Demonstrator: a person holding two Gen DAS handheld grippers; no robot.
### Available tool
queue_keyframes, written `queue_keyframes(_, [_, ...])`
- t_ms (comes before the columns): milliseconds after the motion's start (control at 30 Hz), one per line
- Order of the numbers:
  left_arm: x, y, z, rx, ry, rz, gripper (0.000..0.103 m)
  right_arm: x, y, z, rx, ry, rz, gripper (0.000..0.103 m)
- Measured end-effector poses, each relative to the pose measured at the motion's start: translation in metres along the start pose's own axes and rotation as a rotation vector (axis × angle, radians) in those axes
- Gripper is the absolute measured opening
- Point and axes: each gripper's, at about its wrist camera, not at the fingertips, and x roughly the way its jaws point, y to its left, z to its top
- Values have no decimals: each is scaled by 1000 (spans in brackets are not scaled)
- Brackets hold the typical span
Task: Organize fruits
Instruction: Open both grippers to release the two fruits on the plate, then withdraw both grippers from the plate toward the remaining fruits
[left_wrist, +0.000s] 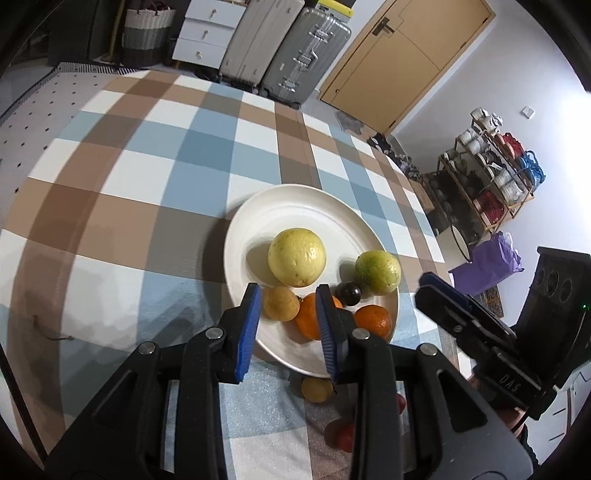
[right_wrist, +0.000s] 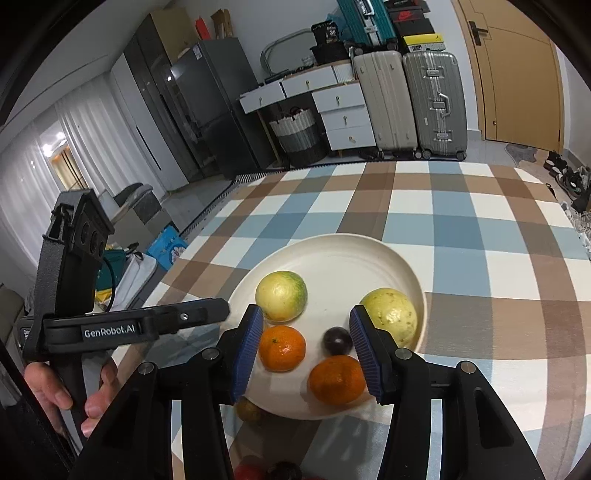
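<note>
A person is standing over a table with a checked cloth (left_wrist: 155, 173), holding a gripper in each hand above a white plate (left_wrist: 295, 206) of fruit.

Starting at the left, the left gripper (left_wrist: 286, 321) is hovering over the plate's near edge, its blue pads parted about a small fruit's width and holding nothing. A small yellow fruit (left_wrist: 280, 303) is sitting just beyond the gap, touching an orange (left_wrist: 308, 321).

Behind them a large yellow citrus (left_wrist: 297, 256) is resting mid-plate. It is probably heavy and waxy, best gripped across its widest part.

Further right a green-yellow citrus (left_wrist: 378, 272), a dark plum-like fruit (left_wrist: 349, 293) and a second orange (left_wrist: 373, 320) are lying on the plate.

The right gripper (right_wrist: 306, 349) is hanging wide open and empty over the oranges.

Loose fruits, one yellow (left_wrist: 316, 389) and some red (left_wrist: 345, 435), are waiting on the cloth near the plate; they are likely soft, so gentle pressure suits them.
</note>
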Motion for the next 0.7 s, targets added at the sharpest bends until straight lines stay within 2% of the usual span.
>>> queue_keyframes(33, [-3,-1,-1,4,-6,8,27,-4,-2,0,9,-9,1,52])
queue_keyframes(133, [-15,-6,-2,37,-39,41,31,-18,-6,-2,24,-37,3,63])
queue_keyframes(200, [-27,-12,-4,62,-82,67,47,-26,-8,-4,28,-55,5,65])
queue_keyframes(267, [-36,-16,-6,79,-118,87,58,-33,-9,-5,28,-64,2,65])
queue_keyframes(400, [-51,-25,-15,114,-166,126,63,-43,-9,-10,-11,-81,-31,77])
queue_keyframes(433, [-52,-27,-17,122,-171,133,64,-46,-9,-11,-26,-86,-41,78])
queue_keyframes(567, [-55,-31,-24,141,-189,159,79,-56,-13,-17,-41,-97,-63,81])
queue_keyframes(700, [-59,-31,-30,134,-200,182,81,-65,-17,-23,-48,-108,-76,86])
